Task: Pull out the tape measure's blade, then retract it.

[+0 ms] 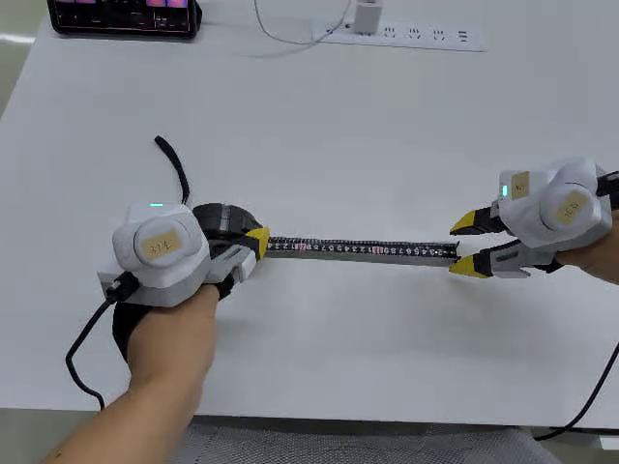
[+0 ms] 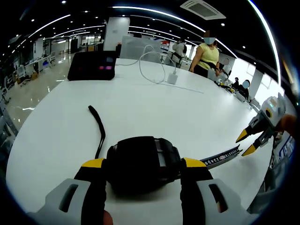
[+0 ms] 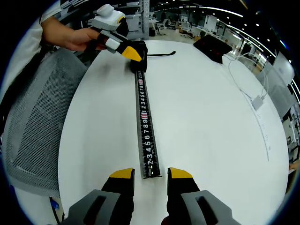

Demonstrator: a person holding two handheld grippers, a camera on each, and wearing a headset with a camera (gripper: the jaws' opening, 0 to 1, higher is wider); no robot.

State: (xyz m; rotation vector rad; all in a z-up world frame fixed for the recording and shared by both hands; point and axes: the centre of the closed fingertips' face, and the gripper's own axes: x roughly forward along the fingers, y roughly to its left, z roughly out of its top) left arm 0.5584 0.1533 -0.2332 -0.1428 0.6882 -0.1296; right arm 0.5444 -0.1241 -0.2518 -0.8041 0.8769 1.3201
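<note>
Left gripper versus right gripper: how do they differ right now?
The left gripper is shut on the tape measure case; the right gripper is open, straddling the blade tip unclamped. The left sits at the blade's case end, the right at its free end. Both have yellow tips.

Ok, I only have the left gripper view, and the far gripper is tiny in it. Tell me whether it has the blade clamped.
Observer: No. The right gripper is open. The end of the blade lies between its jaws with a gap on each side.
Operator: Describe how the blade lies.
Observer: It lies flat on the table, straight, numbers up, running from the tape measure case to the right gripper.
Operator: Check behind my left gripper.
Observer: The left gripper trails a black cable that drops over the table's near edge.
</note>
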